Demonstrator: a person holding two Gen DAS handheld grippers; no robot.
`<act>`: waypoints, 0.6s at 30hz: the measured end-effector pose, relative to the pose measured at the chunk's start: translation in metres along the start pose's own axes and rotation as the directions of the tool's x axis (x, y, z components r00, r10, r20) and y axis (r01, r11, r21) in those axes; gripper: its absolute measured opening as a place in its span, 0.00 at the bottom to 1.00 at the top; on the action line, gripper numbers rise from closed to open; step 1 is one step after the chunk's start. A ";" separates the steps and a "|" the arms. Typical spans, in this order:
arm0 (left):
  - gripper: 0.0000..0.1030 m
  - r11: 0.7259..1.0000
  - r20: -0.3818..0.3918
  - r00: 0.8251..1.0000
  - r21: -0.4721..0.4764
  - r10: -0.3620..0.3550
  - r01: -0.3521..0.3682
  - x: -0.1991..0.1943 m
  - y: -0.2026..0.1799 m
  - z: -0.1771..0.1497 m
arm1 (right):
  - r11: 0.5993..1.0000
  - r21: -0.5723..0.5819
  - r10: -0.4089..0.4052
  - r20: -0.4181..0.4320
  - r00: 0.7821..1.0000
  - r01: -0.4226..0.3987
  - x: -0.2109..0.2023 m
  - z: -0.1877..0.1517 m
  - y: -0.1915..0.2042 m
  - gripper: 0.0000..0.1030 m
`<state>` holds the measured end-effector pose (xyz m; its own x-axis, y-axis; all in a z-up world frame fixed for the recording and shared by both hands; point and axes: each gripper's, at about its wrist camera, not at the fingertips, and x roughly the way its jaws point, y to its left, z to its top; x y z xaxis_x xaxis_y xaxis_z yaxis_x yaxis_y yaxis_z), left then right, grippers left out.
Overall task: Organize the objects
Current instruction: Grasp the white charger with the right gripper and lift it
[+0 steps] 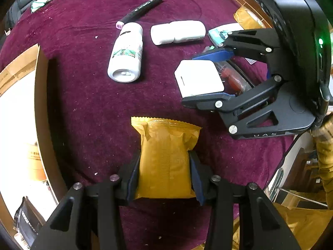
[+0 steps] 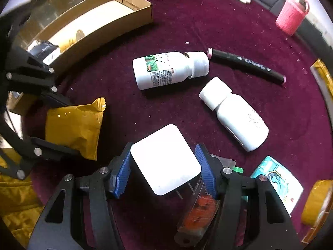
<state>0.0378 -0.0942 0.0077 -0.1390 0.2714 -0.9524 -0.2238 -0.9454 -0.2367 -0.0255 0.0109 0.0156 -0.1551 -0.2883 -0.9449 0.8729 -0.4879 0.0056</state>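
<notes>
My left gripper is shut on a yellow snack packet, also seen in the right wrist view. My right gripper is shut on a white charger block, seen from the left wrist view too. On the maroon cloth lie a labelled white bottle, a plain white bottle and a black marker.
An open cardboard box stands at the cloth's edge with a dark packet inside. A clear pack with orange contents lies under the right gripper. A teal packet and a pink cup are to the right.
</notes>
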 end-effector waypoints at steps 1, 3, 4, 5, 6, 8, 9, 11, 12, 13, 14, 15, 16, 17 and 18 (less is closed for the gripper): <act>0.44 1.000 0.001 1.000 0.004 0.002 -0.002 0.000 0.000 -0.001 | 1.000 0.019 0.001 0.010 1.000 -0.001 -0.001 -0.002 -0.001 0.59; 0.44 1.000 0.004 1.000 0.015 0.014 -0.014 -0.001 -0.001 -0.005 | 0.999 0.036 -0.007 0.037 0.999 0.006 -0.003 -0.006 -0.001 0.59; 0.45 1.000 0.004 1.000 0.018 0.021 -0.021 -0.001 -0.002 -0.006 | 0.999 0.048 -0.010 0.050 0.999 0.007 -0.004 -0.008 -0.001 0.59; 0.46 0.999 0.003 1.000 0.024 0.026 -0.026 -0.002 -0.003 -0.008 | 0.999 0.054 -0.010 0.055 0.998 0.007 -0.007 -0.011 -0.002 0.59; 0.51 0.999 -0.001 1.000 0.032 0.028 -0.028 -0.002 -0.004 -0.010 | 0.998 0.058 -0.011 0.058 0.998 0.007 -0.007 -0.011 -0.001 0.59; 0.59 0.999 -0.009 1.000 0.046 0.025 -0.025 -0.001 -0.007 -0.013 | 0.998 0.055 -0.013 0.059 0.998 0.010 -0.007 -0.009 0.007 0.59; 0.64 0.998 -0.014 1.000 0.058 0.026 -0.025 -0.001 -0.009 -0.015 | 0.999 0.054 -0.014 0.060 0.998 0.011 -0.007 -0.011 0.008 0.59; 0.65 0.996 -0.009 0.999 0.073 0.045 -0.044 -0.001 -0.012 -0.018 | 0.999 0.050 -0.016 0.063 0.998 0.013 -0.005 -0.016 0.012 0.59; 0.65 0.996 -0.007 0.999 0.071 0.050 -0.050 -0.001 -0.011 -0.020 | 0.998 0.055 -0.016 0.066 0.998 0.012 -0.004 -0.015 0.011 0.59; 0.64 0.996 -0.006 0.999 0.068 0.054 -0.053 -0.002 -0.011 -0.021 | 0.998 0.061 -0.015 0.068 0.998 0.011 0.001 -0.007 0.002 0.59; 0.63 0.997 -0.004 0.998 0.061 0.055 -0.054 -0.002 -0.009 -0.022 | 0.998 0.065 -0.021 0.069 0.997 0.017 0.001 -0.007 0.000 0.58; 0.57 0.996 0.000 0.998 0.059 0.064 -0.064 -0.003 -0.009 -0.023 | 0.997 0.069 -0.026 0.069 0.997 0.021 0.002 -0.006 -0.001 0.57; 0.46 0.993 0.007 0.995 0.064 0.098 -0.098 -0.005 -0.008 -0.025 | 0.997 0.077 -0.031 0.072 0.997 0.026 0.002 -0.006 -0.001 0.57; 0.45 0.992 0.010 0.994 0.065 0.110 -0.111 -0.005 -0.007 -0.027 | 0.996 0.084 -0.036 0.075 0.997 0.030 0.002 -0.006 0.000 0.57; 0.44 0.993 0.012 0.995 0.058 0.100 -0.100 -0.007 -0.004 -0.029 | 0.995 0.094 -0.041 0.077 0.996 0.034 0.002 -0.006 0.000 0.57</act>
<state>0.0672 -0.0979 0.0098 -0.1721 0.1778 -0.9689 -0.2646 -0.9558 -0.1284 -0.0235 0.0154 0.0117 -0.2260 -0.3309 -0.9162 0.8197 -0.5728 0.0047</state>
